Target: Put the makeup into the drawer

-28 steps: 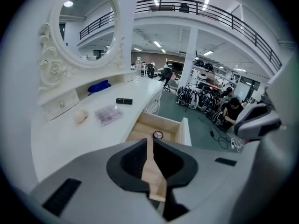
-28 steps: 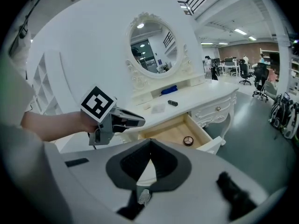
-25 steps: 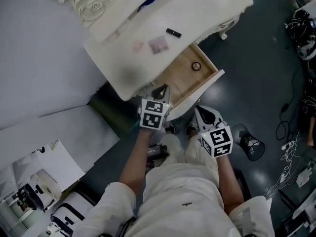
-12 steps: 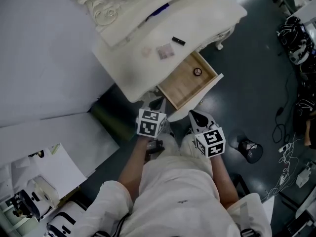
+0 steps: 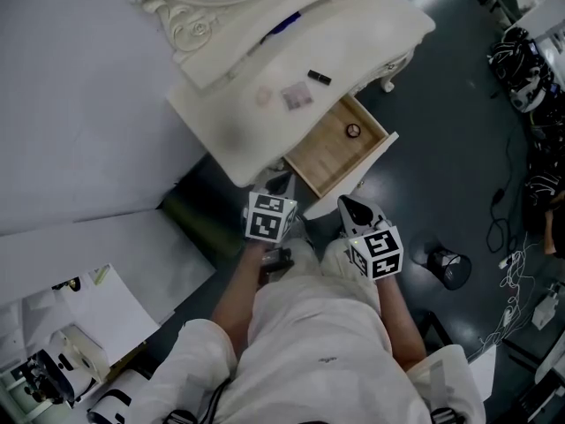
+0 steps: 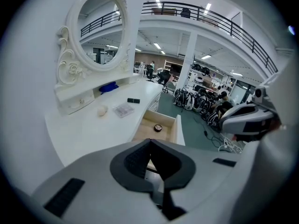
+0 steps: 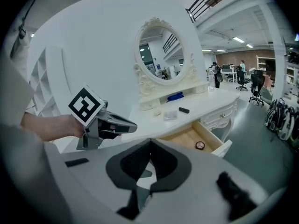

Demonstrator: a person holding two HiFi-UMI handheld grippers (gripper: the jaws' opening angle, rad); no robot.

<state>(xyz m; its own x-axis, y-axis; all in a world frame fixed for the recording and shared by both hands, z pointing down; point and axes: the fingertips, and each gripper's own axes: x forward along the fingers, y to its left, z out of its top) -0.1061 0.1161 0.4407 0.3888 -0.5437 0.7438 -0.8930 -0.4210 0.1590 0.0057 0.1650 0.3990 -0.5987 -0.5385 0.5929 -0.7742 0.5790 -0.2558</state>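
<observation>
A dark floor strewn with cables and gear runs round a white dressing surface (image 5: 229, 122) with an ornate oval mirror (image 6: 100, 29) at its back. Its wooden drawer (image 5: 328, 153) stands pulled out towards me.

What has changed is the hands, not the furniture. A second ago my left tongs (image 6: 150, 153) sat close against the drawer's front lip, with the right tongs (image 7: 149, 153) just beside them. Both have since drawn back towards my body, and they now hang near the drawer but clear of it. The drawer looks equally far out as before.

Both pairs of tongs are clenched tight with nothing between the pads. I carry nothing at present.

One round compact (image 5: 353, 131) already lies inside the drawer, near its far end. The rest of the makeup remains on the surface:
- a short black tube (image 5: 319, 78) nearest the drawer side
- a small clear packet (image 5: 297, 97) just beside it
- a pale round puff (image 5: 264, 96) a little further along

A blue item (image 6: 108, 87) rests on the shelf under the mirror. Whether it belongs to the job I cannot tell.

I judge the opening step finished and the loading barely begun. The next move calls for releasing one pair of tongs and reaching over the open drawer to the black tube or the packet. The flat packet looks the harder one to pinch off the surface.
</observation>
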